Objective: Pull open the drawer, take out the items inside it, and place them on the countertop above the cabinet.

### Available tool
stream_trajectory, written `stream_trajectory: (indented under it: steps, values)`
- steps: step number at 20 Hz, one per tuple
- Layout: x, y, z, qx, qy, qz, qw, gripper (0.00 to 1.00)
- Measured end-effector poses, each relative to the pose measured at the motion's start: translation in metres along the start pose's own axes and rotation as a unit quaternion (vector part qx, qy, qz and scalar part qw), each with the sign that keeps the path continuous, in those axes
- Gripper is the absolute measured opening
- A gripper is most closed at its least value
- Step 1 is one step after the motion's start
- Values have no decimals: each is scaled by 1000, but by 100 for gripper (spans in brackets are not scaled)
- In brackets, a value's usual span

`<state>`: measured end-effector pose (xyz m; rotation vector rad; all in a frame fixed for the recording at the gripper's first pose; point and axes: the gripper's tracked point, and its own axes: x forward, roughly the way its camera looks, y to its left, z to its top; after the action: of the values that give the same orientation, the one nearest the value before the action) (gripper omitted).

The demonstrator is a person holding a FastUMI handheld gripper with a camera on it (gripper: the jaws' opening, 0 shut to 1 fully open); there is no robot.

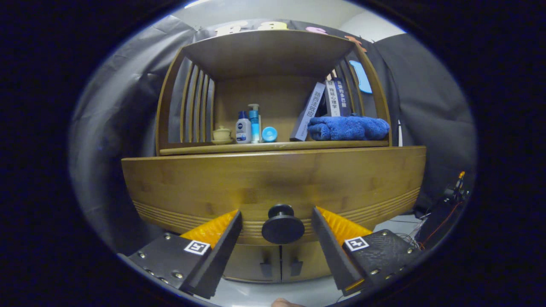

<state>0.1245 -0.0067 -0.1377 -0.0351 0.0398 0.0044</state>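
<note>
- Wooden drawer (273, 179) is sitting closed, its round knob (283, 225) facing the gripper (276, 221).
- Fingers (226, 238) are standing spread wide, flanking the knob without touching, grasping nothing.

Smooth wooden drawer (273, 181), matt dark knob (282, 228), fluffy cloth towel (347, 128)

Drawer (273, 179) golden-brown bamboo grain — knob (282, 226) black; towel (347, 128) deep blue; cup (222, 134) cream.
</note>
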Motion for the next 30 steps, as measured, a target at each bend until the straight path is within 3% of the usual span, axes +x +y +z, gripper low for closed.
stream_trajectory:
  steps: [5,15,20,24,30]
  values:
    - [29,5,2,-7,-31,-1,999,99]
    - [68,6,2,-9,-26,0,1000,99]
    - [75,7,1,-20,-21,1,1000,99]
    - [75,4,0,-64,-23,0,998,99]
    - [79,7,-4,-54,-28,4,998,99]
